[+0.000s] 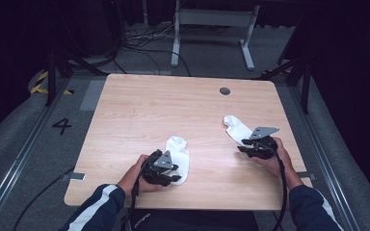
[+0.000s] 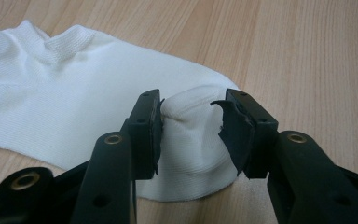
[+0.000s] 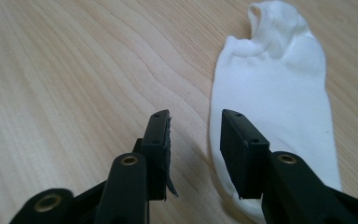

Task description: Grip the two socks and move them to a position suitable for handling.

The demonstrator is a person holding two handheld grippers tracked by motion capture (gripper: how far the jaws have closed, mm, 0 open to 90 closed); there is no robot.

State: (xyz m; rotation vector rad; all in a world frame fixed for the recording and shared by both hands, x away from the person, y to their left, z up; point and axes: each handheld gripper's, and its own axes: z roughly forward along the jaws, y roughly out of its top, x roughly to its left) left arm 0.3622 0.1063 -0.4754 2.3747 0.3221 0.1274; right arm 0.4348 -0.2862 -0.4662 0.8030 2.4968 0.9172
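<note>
Two white ankle socks lie flat on the wooden table. The near-left sock has its toe end bunched up between the jaws of my left gripper, which is shut on that fold. The right sock lies with its cuff away from me. My right gripper sits low at its toe end, open by a narrow gap. One jaw is over bare wood, the other over the sock's edge, and nothing is pinched between them.
A dark round grommet hole sits near the table's far edge. Beyond the table are a grey floor, cables and the legs of another desk. A "4" mark is on the floor at the left.
</note>
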